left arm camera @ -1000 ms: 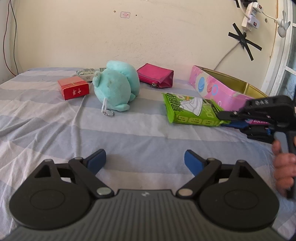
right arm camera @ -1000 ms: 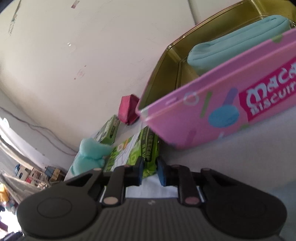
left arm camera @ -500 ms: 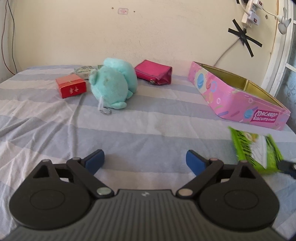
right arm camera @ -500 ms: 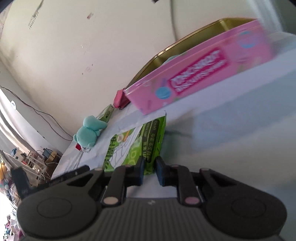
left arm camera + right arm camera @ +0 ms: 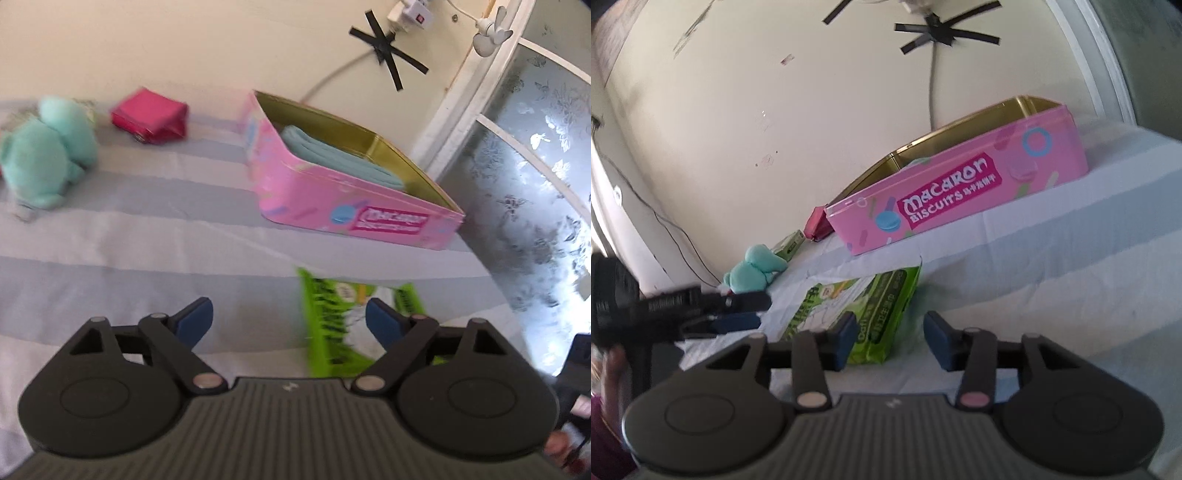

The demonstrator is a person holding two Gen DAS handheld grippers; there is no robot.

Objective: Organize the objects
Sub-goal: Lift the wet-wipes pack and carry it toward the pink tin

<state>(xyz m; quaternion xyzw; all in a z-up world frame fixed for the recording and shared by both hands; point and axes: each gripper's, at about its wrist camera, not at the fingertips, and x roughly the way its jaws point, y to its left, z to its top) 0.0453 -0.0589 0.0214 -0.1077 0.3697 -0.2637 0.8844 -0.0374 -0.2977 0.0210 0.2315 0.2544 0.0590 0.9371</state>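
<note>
Green tissue pack (image 5: 857, 314) lies flat on the striped bed, just in front of the pink biscuit tin (image 5: 960, 195), long axis running toward the tin. Both grippers, left (image 5: 290, 321) and right (image 5: 890, 338), have fingers spread, holding nothing. I judge the pack light, soft, slippery; pinch across a short edge.

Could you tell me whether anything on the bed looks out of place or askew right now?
The green packet lies loose and skewed on the striped sheet, just in front of the pink biscuit tin rather than inside it. Both grippers, left and right, are open beside it.
</note>
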